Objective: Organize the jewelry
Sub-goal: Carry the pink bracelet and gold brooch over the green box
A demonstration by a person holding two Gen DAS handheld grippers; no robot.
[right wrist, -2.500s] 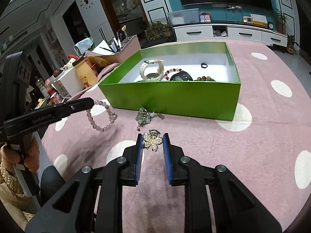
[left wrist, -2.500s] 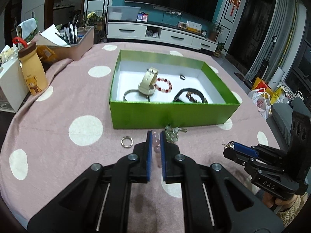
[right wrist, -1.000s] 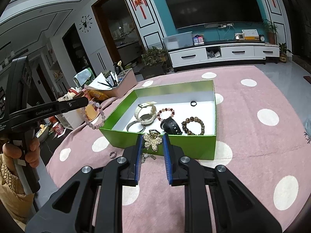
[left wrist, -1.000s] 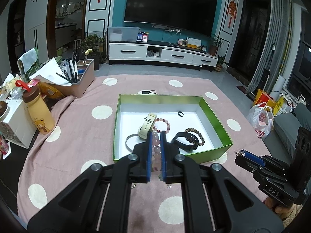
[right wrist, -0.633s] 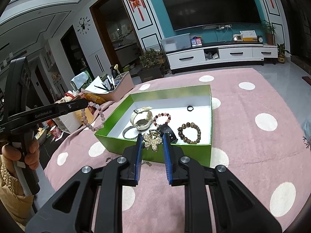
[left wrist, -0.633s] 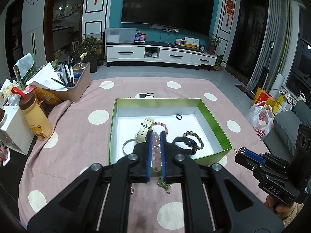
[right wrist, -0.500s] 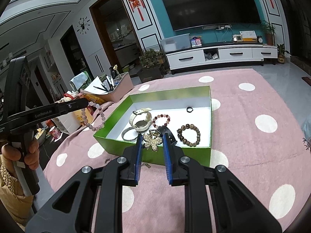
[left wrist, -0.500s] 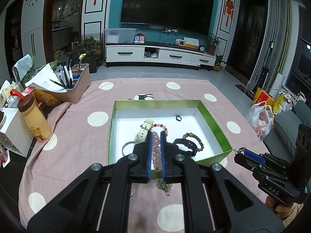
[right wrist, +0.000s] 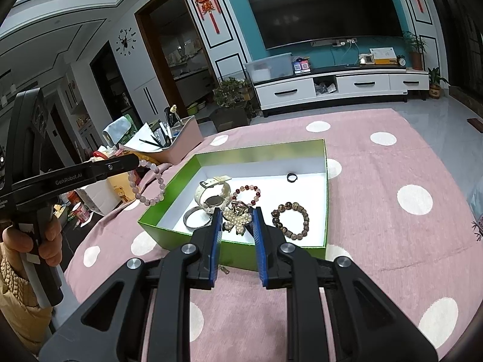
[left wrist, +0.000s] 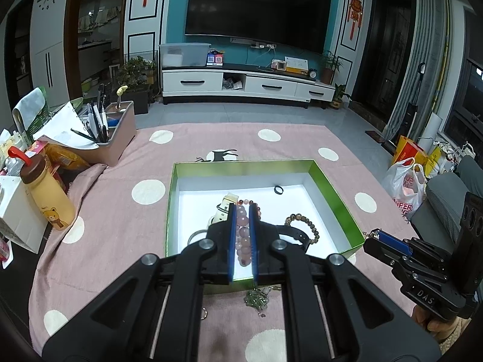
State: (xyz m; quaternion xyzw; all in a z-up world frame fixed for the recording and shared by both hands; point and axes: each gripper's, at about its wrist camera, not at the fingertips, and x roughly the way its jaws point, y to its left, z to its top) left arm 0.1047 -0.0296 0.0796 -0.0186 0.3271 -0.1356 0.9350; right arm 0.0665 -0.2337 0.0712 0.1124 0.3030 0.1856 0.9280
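left gripper [left wrist: 241, 211] clamps pink bracelet [right wrist: 148, 185]; right gripper [right wrist: 237, 214] pinches butterfly brooch [right wrist: 237, 221].

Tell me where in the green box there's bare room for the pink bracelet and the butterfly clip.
The green box has bare floor along the back wall, left of the black ring. The front is crowded by the watch, bangle and brown bead bracelet.

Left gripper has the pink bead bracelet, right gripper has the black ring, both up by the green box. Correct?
Not quite. The right gripper holds a butterfly brooch, not the black ring, which lies on the floor of the green box, as the right wrist view shows. The left gripper does hold the pink bead bracelet.
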